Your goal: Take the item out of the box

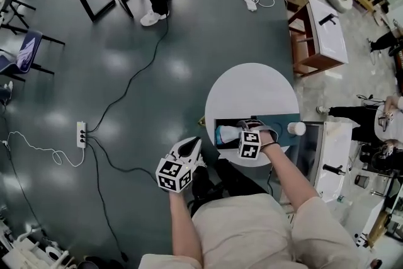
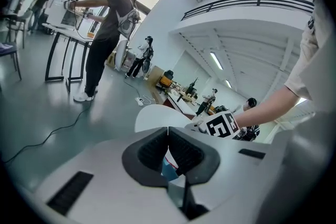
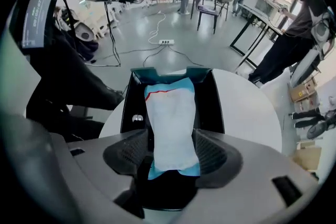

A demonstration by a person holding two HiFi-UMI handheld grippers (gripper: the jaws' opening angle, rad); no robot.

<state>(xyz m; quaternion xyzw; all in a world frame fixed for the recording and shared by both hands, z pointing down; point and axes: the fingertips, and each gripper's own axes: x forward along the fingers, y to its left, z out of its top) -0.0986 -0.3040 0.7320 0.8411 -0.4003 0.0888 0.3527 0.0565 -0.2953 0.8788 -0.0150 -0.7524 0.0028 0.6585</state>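
1. I read the pouch (image 3: 170, 128) as thin, soft film — matt, faintly creased.
2. The box (image 3: 216, 107) looks like cardboard to me, dull black inside.
3. Bench (image 3: 247, 113) top: smooth, matt white.
4. Right tongs (image 3: 172, 139) and left tongs (image 2: 168, 136): grey matt plastic shells, black ribbed pads (image 3: 131, 152).
5. Floor (image 1: 126, 60) — glossy, mirroring the lamps.

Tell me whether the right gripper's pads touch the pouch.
Cannot tell. In the right gripper view the pouch lies between the right gripper's open jaws, its edges running along both pads with no plain gap or pressing.
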